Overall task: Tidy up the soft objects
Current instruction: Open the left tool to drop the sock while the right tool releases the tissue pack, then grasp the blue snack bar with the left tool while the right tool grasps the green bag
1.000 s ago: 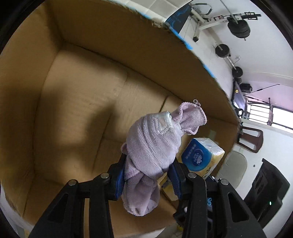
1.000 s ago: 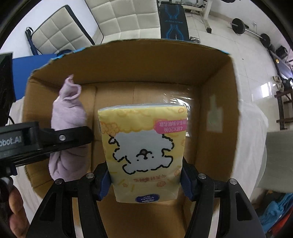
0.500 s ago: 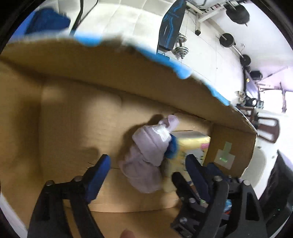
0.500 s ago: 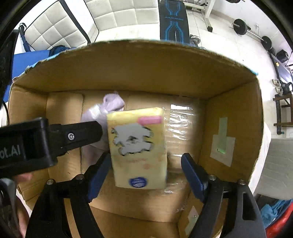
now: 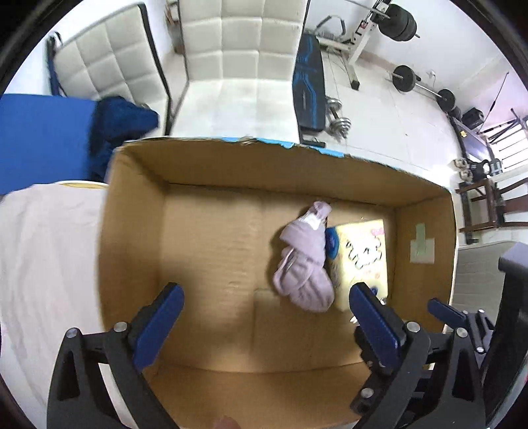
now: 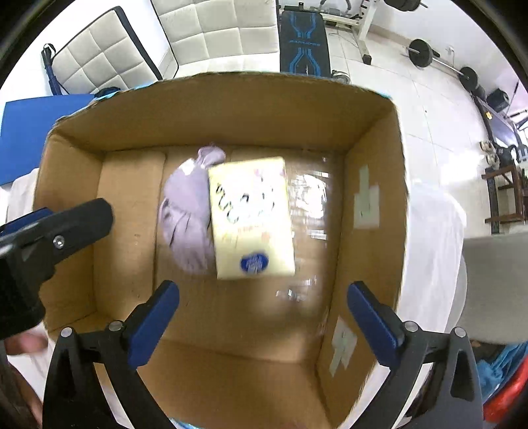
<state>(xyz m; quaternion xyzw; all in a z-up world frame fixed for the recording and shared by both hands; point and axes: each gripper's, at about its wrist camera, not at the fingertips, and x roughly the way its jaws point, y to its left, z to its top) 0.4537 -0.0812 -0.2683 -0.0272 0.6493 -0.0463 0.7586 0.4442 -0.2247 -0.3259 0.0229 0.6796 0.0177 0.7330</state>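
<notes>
So, on the far left lay a white sheet point(image 5: 43, 250), with a blue mat point(image 5: 39, 138) behind it. Next to the sheet stood a big brown cardboard box point(image 5: 132, 211), open at the top.

The left tongs point(image 5: 264, 307) hung above the box with their blue pads wide apart, and nothing was between them. Down on the box floor, toward the right side, lay a soft purple cloth point(image 5: 303, 260) rolled up in a lump. It touched a yellow pack of tissues point(image 5: 363, 260) (the one with a fluffy white dog drawn on it). The pack lay flat, just to the right of the cloth, close to the right wall of the box.

In the right wrist view, the right tongs point(image 6: 262, 313) were also wide apart and held nothing. They hung above the same cardboard box point(image 6: 373, 165). The purple cloth point(image 6: 184, 211) was on the left, and the tissue pack point(image 6: 250, 214) lay partly over its right edge. The picture of the pack was a bit blurry. A black finger of the left tongs point(image 6: 66, 227) poked in from the left side.

Behind the box stood white padded cushions point(image 6: 214, 29) and a blue-and-black gym bench point(image 6: 303, 39).
</notes>
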